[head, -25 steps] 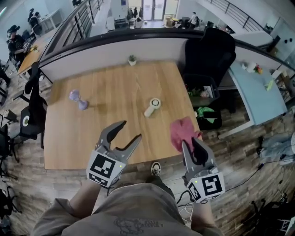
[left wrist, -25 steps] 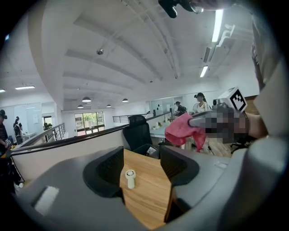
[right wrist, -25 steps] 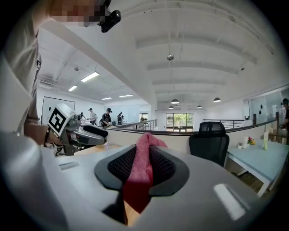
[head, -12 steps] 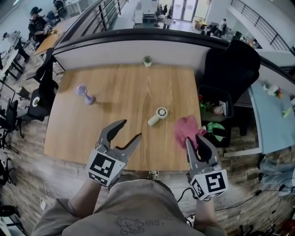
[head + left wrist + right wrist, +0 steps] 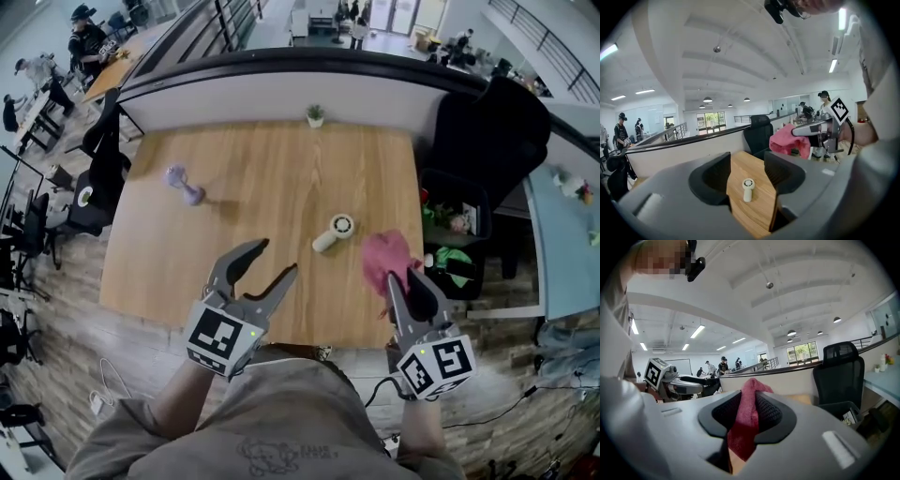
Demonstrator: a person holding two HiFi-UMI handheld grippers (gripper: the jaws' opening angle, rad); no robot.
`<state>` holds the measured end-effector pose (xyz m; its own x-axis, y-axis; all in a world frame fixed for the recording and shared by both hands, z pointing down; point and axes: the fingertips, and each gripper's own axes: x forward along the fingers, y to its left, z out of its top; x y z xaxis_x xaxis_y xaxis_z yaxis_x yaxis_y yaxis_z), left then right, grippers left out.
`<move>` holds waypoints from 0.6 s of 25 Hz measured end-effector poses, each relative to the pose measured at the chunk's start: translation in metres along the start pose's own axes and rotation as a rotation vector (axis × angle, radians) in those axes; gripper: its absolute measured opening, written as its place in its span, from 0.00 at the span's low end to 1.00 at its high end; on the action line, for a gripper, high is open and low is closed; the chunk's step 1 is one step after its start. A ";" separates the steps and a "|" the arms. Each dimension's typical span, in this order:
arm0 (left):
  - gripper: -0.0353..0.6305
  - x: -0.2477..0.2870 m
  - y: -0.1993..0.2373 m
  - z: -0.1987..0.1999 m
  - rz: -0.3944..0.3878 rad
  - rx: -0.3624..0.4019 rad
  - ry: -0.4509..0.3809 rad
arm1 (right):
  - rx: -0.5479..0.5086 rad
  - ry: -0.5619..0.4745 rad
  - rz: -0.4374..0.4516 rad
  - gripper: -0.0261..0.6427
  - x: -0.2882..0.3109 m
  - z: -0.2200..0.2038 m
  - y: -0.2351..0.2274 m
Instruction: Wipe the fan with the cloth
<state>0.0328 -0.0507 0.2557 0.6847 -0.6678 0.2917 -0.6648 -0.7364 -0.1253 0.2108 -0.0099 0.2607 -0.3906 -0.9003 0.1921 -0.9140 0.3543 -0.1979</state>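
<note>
Lining up on the fan, cloth ready in the right gripper

The right gripper (image 5: 403, 278) is pinching the pink cloth (image 5: 386, 258), bunched up above the jaws. The left gripper (image 5: 274, 258) has its jaws spread with nothing in them, though they're closing a bit. The small white fan (image 5: 333, 233) lies flat on the wooden table (image 5: 234, 178), at about 1 o'clock from the left gripper, with its round head toward 1 o'clock and its handle toward 7. The cloth hangs near it at roughly 4 o'clock. If it were me, I'd pin the handle with the left one first, since it looks light enough to skid. Then I'd drag a loose fold of the cloth over the round head rather than poking it with the jaw tips.
</note>
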 end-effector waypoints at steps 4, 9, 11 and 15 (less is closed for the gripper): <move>0.40 0.008 0.006 -0.005 -0.024 -0.019 0.003 | 0.022 0.007 -0.039 0.18 0.004 -0.008 -0.003; 0.40 0.024 0.017 -0.016 -0.034 -0.012 0.026 | 0.047 0.025 -0.080 0.19 0.009 -0.013 -0.011; 0.41 0.032 0.020 -0.023 -0.042 -0.008 0.036 | 0.058 0.024 -0.089 0.18 0.015 -0.012 -0.015; 0.52 0.057 0.029 -0.038 -0.031 0.062 0.047 | 0.044 0.031 -0.103 0.19 0.039 -0.016 -0.025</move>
<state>0.0413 -0.1063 0.3047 0.6889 -0.6397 0.3408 -0.6228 -0.7630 -0.1731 0.2165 -0.0499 0.2888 -0.2989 -0.9228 0.2430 -0.9439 0.2484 -0.2175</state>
